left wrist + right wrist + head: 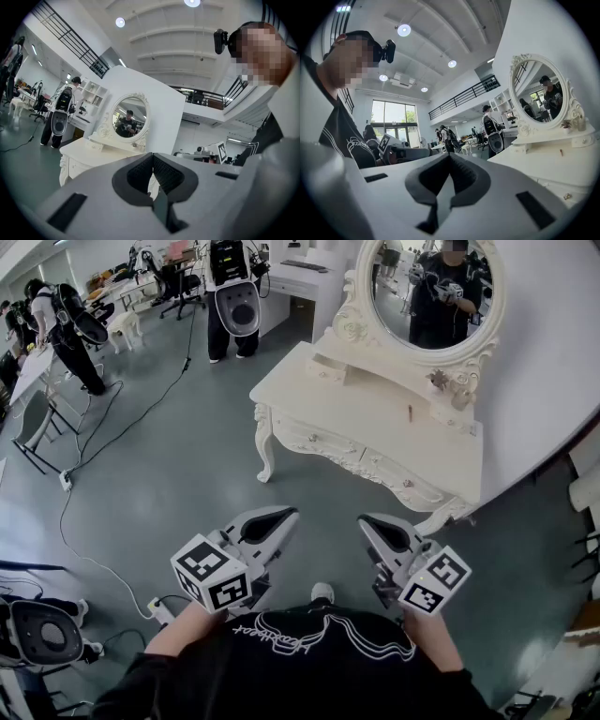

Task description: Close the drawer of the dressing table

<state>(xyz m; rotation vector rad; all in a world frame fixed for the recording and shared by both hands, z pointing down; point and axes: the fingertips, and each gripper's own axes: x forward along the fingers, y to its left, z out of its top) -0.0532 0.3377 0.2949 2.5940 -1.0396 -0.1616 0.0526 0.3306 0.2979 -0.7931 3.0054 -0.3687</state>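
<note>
Your left gripper (pixel 279 517) and right gripper (pixel 377 523) are both clenched on nothing. The dressing table (pixel 375 418) stands well ahead. Its long axis runs upper left to lower right in the head view, and its drawer fronts (pixel 323 441) face you at a slant. If you push off-square, a jaw may skid off or jam the drawer askew.

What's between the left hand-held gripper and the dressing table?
Nothing: the head view shows only bare floor from the left hand-held gripper to the dressing table.
</note>
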